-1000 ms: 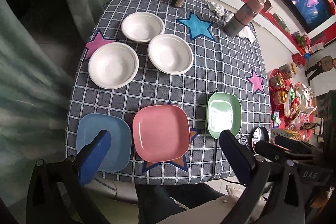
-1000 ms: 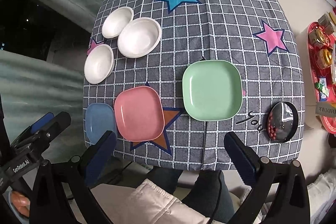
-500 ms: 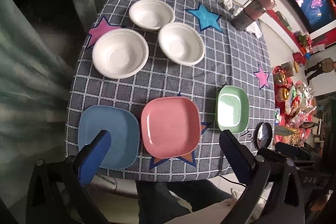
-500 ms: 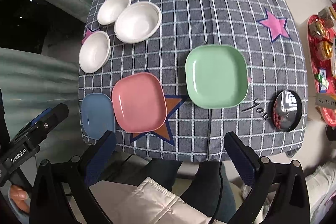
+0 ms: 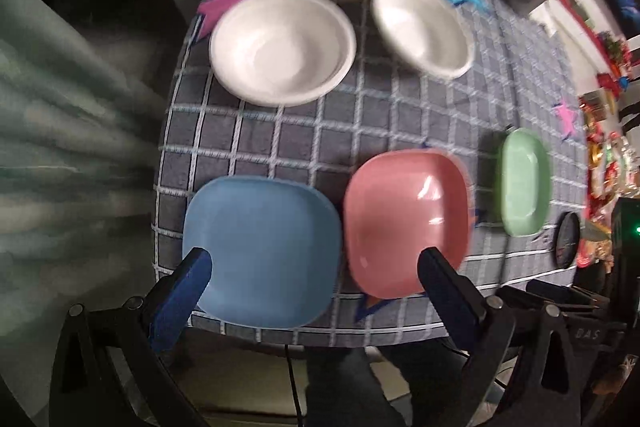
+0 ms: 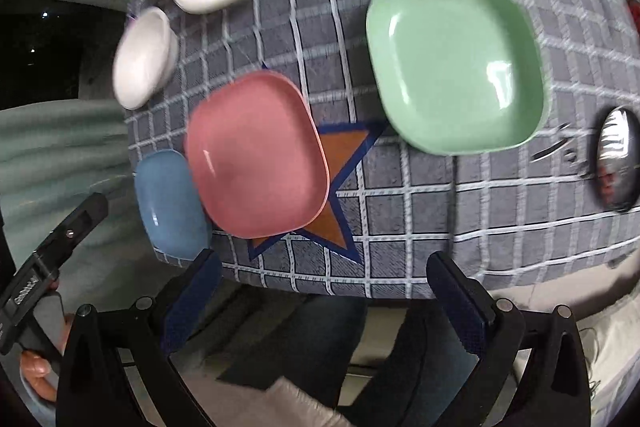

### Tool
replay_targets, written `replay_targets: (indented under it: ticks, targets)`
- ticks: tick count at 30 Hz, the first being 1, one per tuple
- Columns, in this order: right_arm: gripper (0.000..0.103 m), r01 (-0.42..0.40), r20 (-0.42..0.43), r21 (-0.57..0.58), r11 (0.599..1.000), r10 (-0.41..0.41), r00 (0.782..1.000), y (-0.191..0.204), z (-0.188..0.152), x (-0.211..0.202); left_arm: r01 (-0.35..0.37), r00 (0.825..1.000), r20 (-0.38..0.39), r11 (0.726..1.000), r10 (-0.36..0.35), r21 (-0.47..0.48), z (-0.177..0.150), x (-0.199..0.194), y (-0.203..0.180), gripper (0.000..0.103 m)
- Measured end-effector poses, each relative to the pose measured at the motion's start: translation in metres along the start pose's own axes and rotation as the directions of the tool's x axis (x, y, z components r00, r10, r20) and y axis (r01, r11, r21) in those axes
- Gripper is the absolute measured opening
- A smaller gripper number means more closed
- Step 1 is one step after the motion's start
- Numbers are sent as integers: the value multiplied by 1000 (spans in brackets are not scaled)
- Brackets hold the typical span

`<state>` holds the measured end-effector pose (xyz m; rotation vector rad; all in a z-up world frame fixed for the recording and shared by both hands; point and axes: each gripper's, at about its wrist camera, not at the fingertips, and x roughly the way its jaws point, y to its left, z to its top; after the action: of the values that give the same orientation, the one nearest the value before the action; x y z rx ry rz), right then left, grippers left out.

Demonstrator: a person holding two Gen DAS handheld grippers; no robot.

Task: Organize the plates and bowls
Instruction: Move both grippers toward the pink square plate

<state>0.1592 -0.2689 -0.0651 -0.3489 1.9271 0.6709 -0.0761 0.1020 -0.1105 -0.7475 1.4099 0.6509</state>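
Since the frame a second back, both grippers have dropped closer to the near table edge; plates fill more of each view, with motion blur. My left gripper hovers over the blue plate, fingers wide, holding nothing. My right gripper hangs off the near edge, fingers wide and empty, the green plate ahead of it.

Layout: blue, pink plate and green in a near row, left to right; blue and pink almost touching. Three white bowls sit at far left, two of them touching.

Risk: the blue plate lies right at the near edge; a finger nudging its rim could tip it off. Smooth plates may slip from a shallow pinch.

Surface: grey checked tablecloth with star patches, draping loosely, so it could snag. Room: pale curtain at left, dim; a small dark dish near right.
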Motion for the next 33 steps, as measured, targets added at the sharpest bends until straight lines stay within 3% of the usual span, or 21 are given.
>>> replay_targets:
  ticks: [5, 12, 15, 18, 19, 26, 33]
  targets:
    - [103, 20, -60, 24, 999, -19, 998, -11, 16, 53, -34, 997, -63, 999, 36, 23, -3, 24, -3, 103]
    - [103, 47, -4, 25, 999, -47, 999, -3, 52, 65, -69, 995, -73, 996, 73, 55, 0, 39, -13, 103]
    - [103, 94, 14, 1, 996, -94, 995, 8, 65, 62, -82, 994, -68, 994, 87, 67, 2, 43, -18, 103]
    - [103, 254, 8, -27, 967, -254, 967, 14, 67, 66, -102, 992, -64, 990, 108, 93, 4, 49, -26, 103]
    - [103, 317, 4, -15, 948, -317, 948, 11, 65, 68, -106, 992, -63, 989, 112, 101, 4, 49, -27, 103]
    - [103, 293, -14, 88, 952, -293, 956, -35, 39, 60, -107, 991, -66, 980, 120, 171, 4, 55, -52, 103]
    - [103, 353, -43, 132, 926, -351, 935, -88, 5, 39, -82, 992, -70, 957, 105, 278, -11, 70, -104, 103]
